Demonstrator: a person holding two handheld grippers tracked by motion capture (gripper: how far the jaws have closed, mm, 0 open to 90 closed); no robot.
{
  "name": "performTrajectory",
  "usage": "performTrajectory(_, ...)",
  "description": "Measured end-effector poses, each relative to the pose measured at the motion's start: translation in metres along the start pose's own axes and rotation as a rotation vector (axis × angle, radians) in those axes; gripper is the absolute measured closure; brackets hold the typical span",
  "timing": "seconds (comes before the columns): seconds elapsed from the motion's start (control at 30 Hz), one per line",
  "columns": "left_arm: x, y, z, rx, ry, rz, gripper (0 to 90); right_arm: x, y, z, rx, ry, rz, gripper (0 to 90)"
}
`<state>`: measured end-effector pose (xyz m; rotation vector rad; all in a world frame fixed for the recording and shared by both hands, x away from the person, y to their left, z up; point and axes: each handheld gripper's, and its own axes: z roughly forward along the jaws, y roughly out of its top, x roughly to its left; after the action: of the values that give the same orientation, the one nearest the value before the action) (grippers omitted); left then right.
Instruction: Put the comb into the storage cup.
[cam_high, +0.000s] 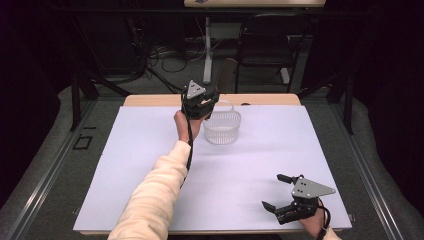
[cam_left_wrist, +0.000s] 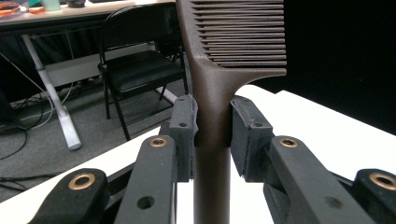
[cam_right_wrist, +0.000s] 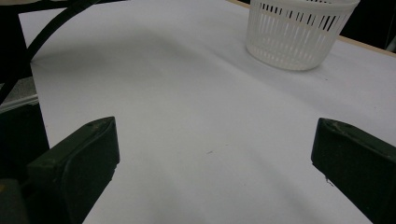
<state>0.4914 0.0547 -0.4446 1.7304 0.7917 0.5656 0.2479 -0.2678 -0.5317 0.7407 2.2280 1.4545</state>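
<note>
A dark brown comb (cam_left_wrist: 219, 70) stands upright between the jaws of my left gripper (cam_left_wrist: 214, 126), whose pads press on its handle from both sides; its teeth point right at the top of the left gripper view. In the high view the left gripper (cam_high: 200, 100) is held up at the far side of the table, just left of a white slatted basket (cam_high: 222, 127). My right gripper (cam_high: 277, 192) rests low near the front right corner, jaws wide apart with nothing between them. The basket (cam_right_wrist: 299, 32) stands far ahead of it.
A white sheet (cam_high: 240, 165) covers the wooden table. A black folding chair (cam_high: 267, 42) and a table leg with cables stand on the floor beyond the far edge. The chair (cam_left_wrist: 135, 65) also stands behind the comb.
</note>
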Motion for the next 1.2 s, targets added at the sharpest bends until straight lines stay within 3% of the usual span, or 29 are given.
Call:
performTrajectory(0.3, 0.0, -0.007, 0.005, -0.004, -0.009, -0.017, 72.1, 0.0, 0.0, 0.0, -0.001, 0.0, 0.0, 0.6)
performTrajectory(1.2, -0.002, -0.022, 0.018, 0.043, -0.05, -0.001, 72.0, 0.0, 0.0, 0.0, 0.002, 0.003, 0.006, 0.6)
